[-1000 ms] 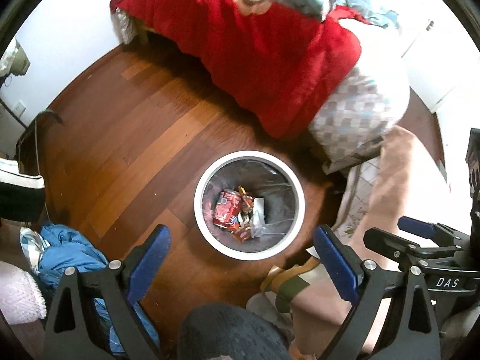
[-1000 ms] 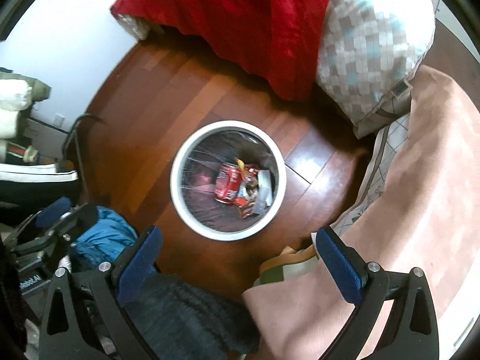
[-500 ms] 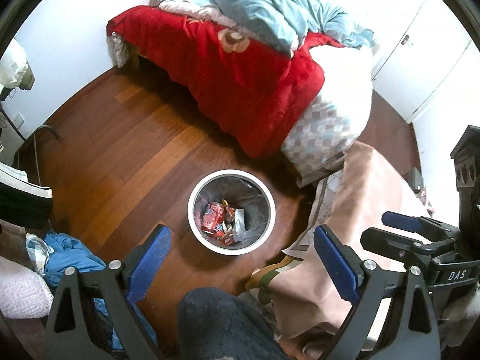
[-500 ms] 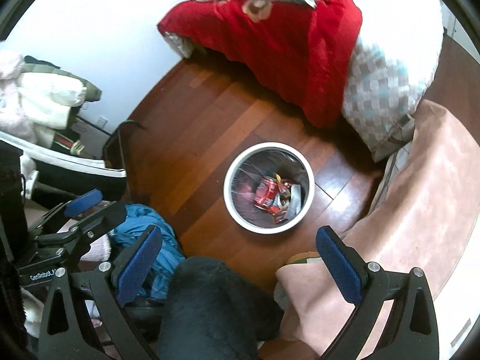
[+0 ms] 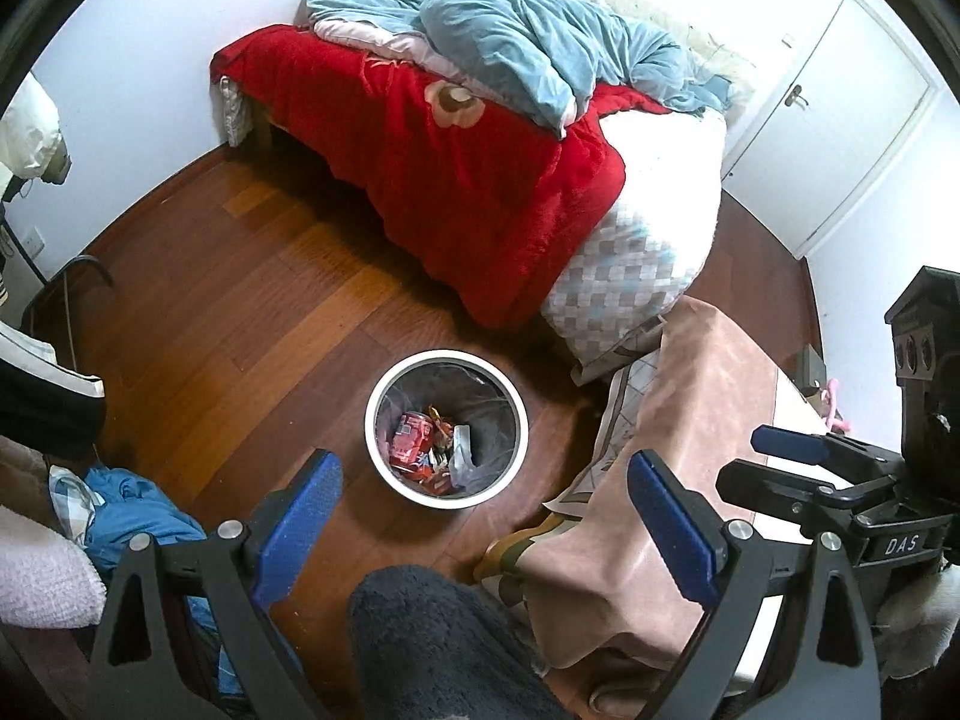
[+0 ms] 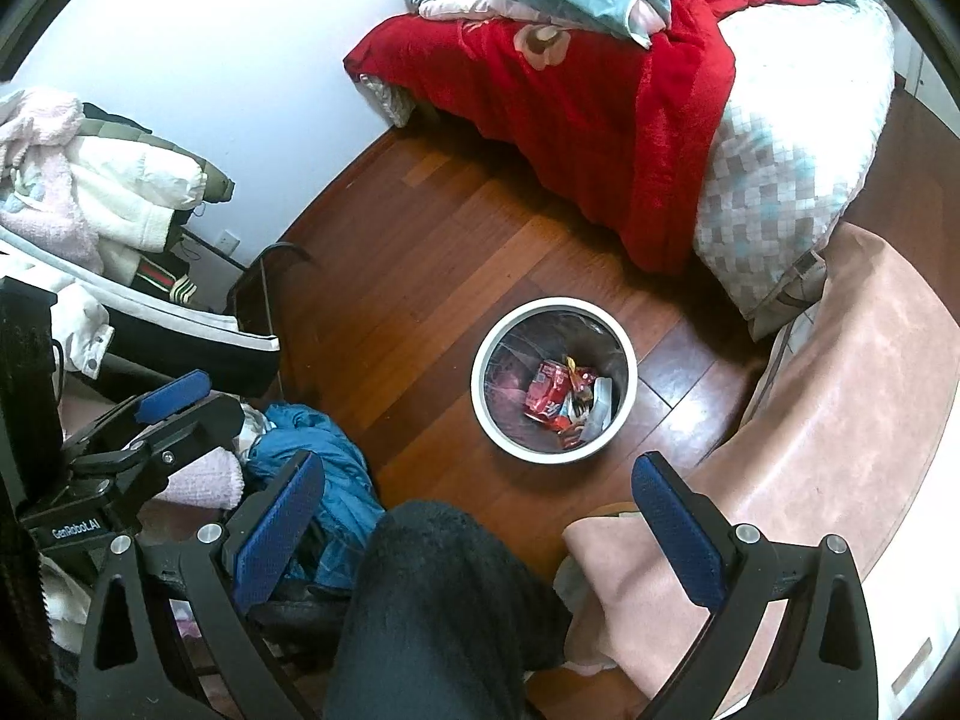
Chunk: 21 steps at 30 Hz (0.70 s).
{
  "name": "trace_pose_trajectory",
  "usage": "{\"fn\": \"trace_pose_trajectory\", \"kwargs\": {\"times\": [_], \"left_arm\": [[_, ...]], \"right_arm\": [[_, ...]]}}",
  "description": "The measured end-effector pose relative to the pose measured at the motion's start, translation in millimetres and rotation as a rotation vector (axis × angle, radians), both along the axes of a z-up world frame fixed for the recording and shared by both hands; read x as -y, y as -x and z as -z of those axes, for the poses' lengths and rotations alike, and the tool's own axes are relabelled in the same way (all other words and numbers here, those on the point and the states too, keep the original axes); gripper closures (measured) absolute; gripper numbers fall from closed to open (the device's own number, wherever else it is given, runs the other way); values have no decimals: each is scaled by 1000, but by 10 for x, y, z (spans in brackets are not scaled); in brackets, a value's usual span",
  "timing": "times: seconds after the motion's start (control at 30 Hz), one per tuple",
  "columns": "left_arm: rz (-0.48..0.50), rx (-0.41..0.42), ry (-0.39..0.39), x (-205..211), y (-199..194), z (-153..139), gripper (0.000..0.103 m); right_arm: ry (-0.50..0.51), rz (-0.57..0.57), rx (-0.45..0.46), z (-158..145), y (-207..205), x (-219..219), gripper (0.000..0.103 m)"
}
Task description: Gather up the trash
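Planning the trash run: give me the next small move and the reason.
Probably pan both grippers off the bin to look for leftover trash: the left gripper and right gripper have empty, open jaws, the can and wrappers already sit inside, and the visible floor looks litter-free.

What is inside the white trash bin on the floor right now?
The trash bin holds a crushed red can, crumpled snack wrappers and a whitish plastic piece on a liner. Anything beneath that pile is covered.

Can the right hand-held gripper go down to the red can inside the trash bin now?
Probably yes: the right hand-held gripper is open and empty, the trash bin is uncovered, and the red can lies on top.
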<state>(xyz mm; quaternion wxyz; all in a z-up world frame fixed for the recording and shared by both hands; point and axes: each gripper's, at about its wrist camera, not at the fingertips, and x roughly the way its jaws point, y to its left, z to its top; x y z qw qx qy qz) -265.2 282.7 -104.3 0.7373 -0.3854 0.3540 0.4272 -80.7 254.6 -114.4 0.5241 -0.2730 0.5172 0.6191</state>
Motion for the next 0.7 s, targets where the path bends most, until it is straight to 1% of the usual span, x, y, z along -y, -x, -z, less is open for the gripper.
{"fn": "trace_pose_trajectory", "kwargs": {"times": [0.27,0.3,0.7], "left_arm": [[-6,3,13,28,4,11,5],[-3,7,16,28,2,14,0],[2,30,21,63,15,-46,0]], "right_arm": [[8,-6,-4,-6,20,-3,0],[7,-4,-5,-4,15,-4,0],[14,-13,-3,-5,10,5,0]]}}
